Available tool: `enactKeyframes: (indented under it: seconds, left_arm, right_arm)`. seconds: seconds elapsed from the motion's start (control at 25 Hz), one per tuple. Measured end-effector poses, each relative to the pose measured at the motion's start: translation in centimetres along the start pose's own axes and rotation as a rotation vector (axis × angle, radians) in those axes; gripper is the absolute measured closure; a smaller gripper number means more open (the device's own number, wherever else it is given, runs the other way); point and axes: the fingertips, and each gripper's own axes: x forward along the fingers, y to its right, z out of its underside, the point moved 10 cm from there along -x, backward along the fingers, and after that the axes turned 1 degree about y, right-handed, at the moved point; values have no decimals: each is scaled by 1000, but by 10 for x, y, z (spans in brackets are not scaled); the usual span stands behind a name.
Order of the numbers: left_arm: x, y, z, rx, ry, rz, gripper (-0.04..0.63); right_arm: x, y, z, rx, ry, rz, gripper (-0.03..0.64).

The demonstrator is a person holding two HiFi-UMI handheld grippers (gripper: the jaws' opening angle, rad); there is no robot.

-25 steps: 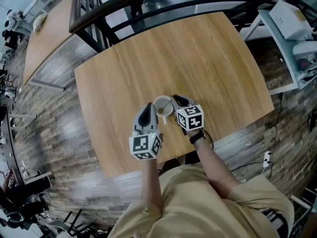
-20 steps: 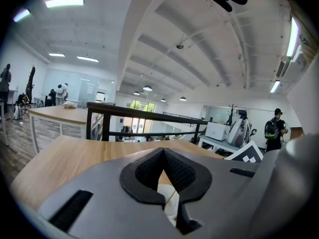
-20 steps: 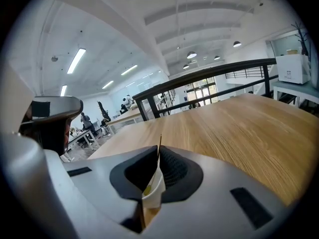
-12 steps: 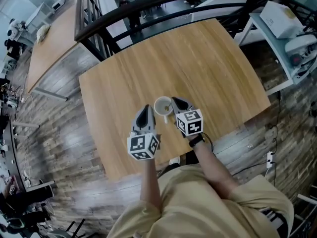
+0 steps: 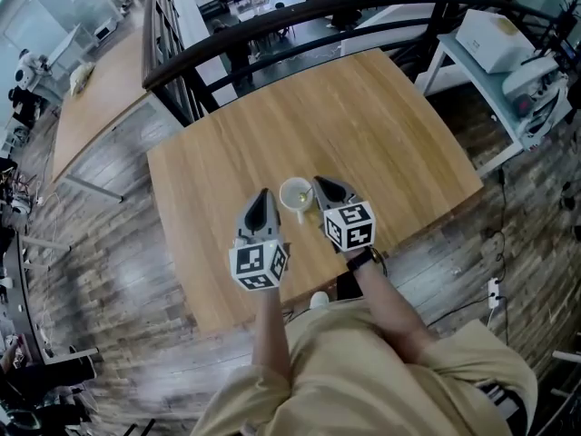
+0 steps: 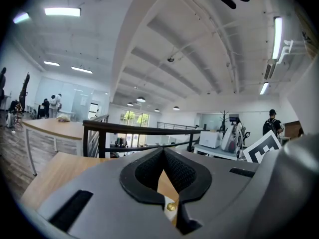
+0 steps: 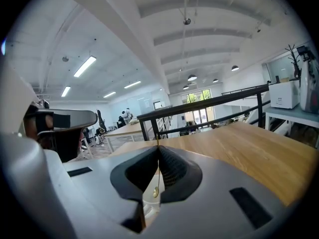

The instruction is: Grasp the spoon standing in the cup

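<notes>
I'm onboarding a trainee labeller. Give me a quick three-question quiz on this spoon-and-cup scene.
1. True or false: the cup lies tipped over.
2. The right gripper is shut on: A) spoon B) cup rim C) nothing.
3. Fill in: in the head view, the left gripper sits to the cup's ___.
Key: 1 false; 2 A; 3 left.

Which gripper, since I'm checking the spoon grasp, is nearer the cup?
Right. The right gripper is at the cup's right rim, shut on the spoon; the left gripper hangs slightly off its left side.
</notes>
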Motion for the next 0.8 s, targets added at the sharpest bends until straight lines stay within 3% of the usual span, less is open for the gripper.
enactKeyframes:
  seconds: [0.36,0.8]
  left_arm:
    - [-13,15,-28,26,63,63,583]
    - [-31,36,-66,107,162,75,583]
  right_arm:
    - [-40,-9,-31,-15,93,35,600]
    - [-94,-26,-89,-28,308,58,600]
